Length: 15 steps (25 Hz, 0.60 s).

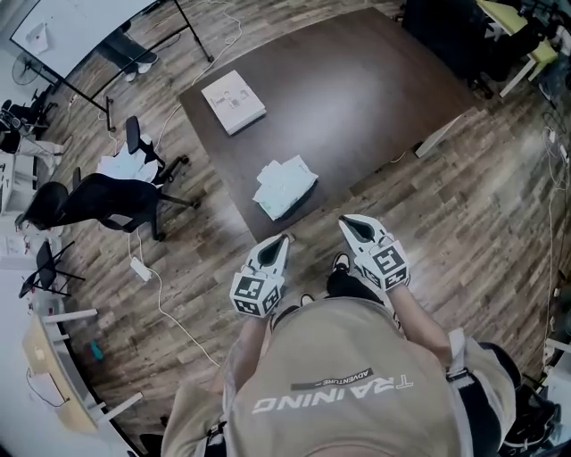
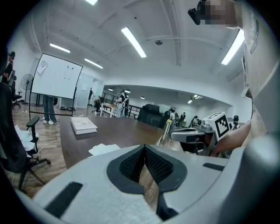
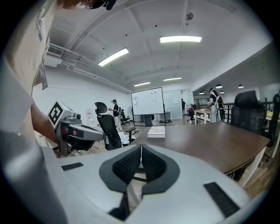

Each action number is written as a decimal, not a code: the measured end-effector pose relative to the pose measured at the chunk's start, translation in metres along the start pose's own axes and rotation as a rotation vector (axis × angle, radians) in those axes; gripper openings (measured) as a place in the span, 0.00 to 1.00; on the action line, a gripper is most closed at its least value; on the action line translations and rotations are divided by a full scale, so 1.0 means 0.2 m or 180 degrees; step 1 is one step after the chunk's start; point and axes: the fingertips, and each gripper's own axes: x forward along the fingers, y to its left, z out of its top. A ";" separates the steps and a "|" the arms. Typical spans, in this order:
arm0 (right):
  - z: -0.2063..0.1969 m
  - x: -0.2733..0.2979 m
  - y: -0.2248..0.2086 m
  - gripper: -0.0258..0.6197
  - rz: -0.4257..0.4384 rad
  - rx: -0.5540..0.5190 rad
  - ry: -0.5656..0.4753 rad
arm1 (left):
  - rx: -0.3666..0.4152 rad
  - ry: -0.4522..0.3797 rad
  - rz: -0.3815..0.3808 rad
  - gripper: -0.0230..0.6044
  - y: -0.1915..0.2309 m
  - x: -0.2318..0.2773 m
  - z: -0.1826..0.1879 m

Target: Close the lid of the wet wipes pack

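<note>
The wet wipes pack (image 1: pixel 285 186) is a white, pale green packet lying near the front edge of the dark brown table (image 1: pixel 357 98); it shows as a low white shape (image 2: pixel 104 149) in the left gripper view. My left gripper (image 1: pixel 279 243) is shut and empty, held off the table just short of the pack. My right gripper (image 1: pixel 349 223) is shut too, off the table edge to the pack's right. In each gripper view the jaws meet with nothing between them (image 2: pixel 144 153) (image 3: pixel 141 153). Whether the pack's lid is up cannot be made out.
A white book (image 1: pixel 233 101) lies at the table's far left. Black office chairs (image 1: pixel 107 198) and floor cables stand left of the table, a whiteboard (image 1: pixel 71 27) beyond. Desks and people fill the room's far side. Wooden floor surrounds the table.
</note>
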 end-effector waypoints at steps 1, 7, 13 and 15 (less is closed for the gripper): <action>0.01 0.02 -0.04 0.06 0.0021 -0.0009 -0.0002 | 0.0007 -0.0001 0.0022 0.05 0.01 0.04 0.03; 0.02 0.12 -0.26 0.06 0.0182 0.0026 0.0030 | -0.0013 0.0065 0.0184 0.05 0.06 0.25 0.09; -0.02 0.22 -0.34 0.06 0.0484 -0.0018 0.0151 | -0.0385 0.0043 0.0350 0.05 0.07 0.38 0.06; -0.02 0.27 -0.36 0.06 0.0595 -0.0072 0.0174 | -0.0439 0.0028 0.0401 0.05 0.10 0.42 0.06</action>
